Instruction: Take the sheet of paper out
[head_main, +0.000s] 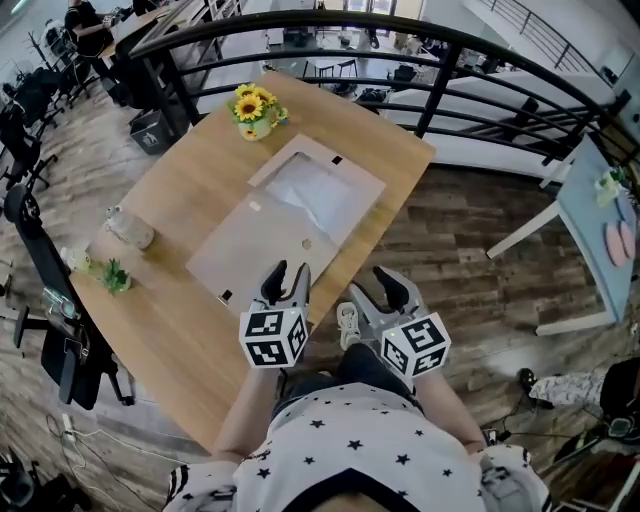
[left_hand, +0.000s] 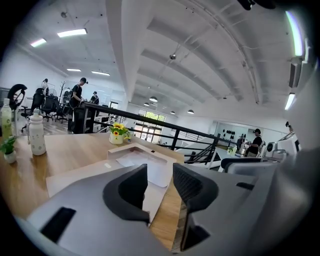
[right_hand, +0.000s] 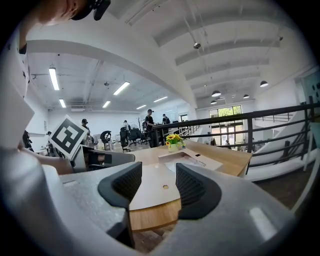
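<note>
The reach is only starting, I'd say: left gripper (head_main: 287, 281) and right gripper (head_main: 372, 292) hang empty, jaws apart, by the near end of the open folder (head_main: 258, 248) on the table (head_main: 180, 185), while the sheet of paper (head_main: 322, 192) lies in the folder's far half, needing an edge pinched next.

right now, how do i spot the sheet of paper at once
On the wooden table, an open grey folder lies near the sunflower pot. The sheet of paper sits in the folder's far, framed half, the only white thing against the grey.
</note>
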